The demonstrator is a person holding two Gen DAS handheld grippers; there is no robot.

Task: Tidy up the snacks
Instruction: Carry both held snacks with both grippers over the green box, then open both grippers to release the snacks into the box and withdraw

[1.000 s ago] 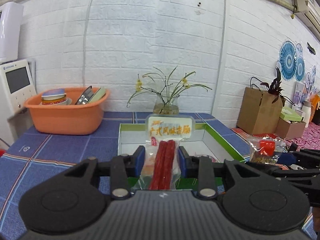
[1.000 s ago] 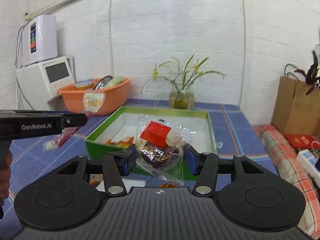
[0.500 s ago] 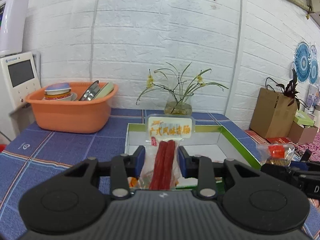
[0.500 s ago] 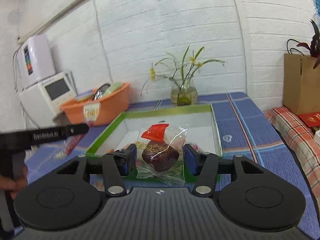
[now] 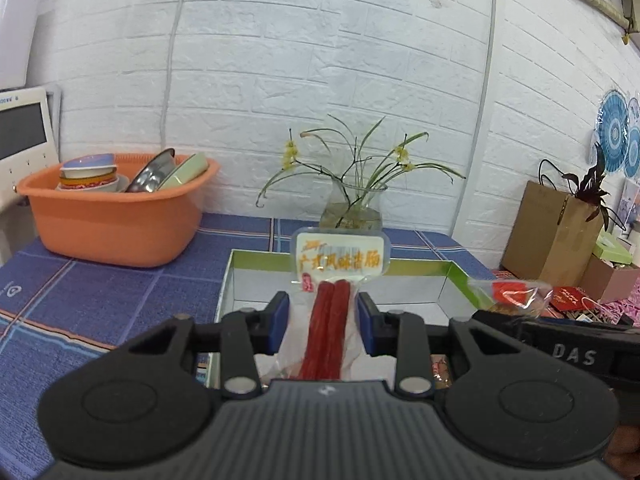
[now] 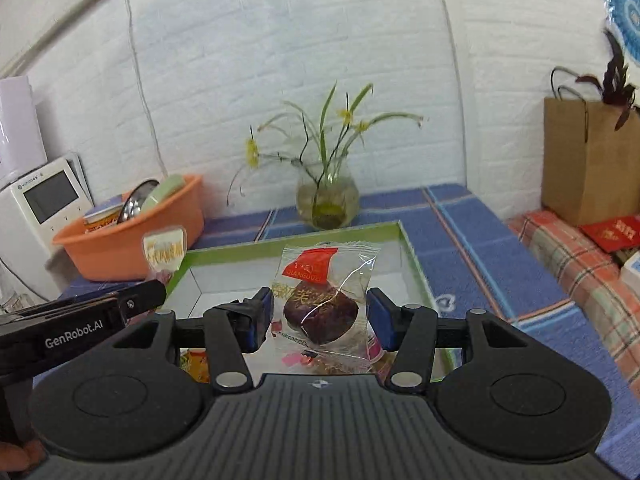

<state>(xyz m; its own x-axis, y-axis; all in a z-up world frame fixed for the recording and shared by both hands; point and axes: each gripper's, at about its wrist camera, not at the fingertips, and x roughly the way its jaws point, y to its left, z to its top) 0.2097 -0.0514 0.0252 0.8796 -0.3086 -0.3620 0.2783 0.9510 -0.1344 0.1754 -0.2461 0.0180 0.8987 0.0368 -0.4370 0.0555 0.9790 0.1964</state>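
Observation:
My left gripper (image 5: 322, 322) is shut on a clear pack of red sausage sticks (image 5: 330, 332) with an orange-lettered label, held upright over the near end of the green-rimmed white box (image 5: 460, 276). My right gripper (image 6: 320, 318) is shut on a clear wrapper holding a dark brown cake (image 6: 320, 308) with a red label, also above the near part of the box (image 6: 408, 248). Each gripper shows at the edge of the other's view: the cake pack (image 5: 516, 294) at right, the sausage pack's label (image 6: 165, 251) at left. Several snacks lie in the box's near end.
An orange basin (image 5: 112, 220) with bowls stands at the back left, near a white appliance (image 6: 48, 204). A glass vase with a plant (image 5: 354, 208) sits behind the box. A brown paper bag (image 6: 588, 168) and red packets are to the right. Blue tiled cloth covers the table (image 5: 100, 300).
Both grippers have moved forward toward the box with their packs still held. The vase and basin look larger, and the right gripper has rolled slightly.

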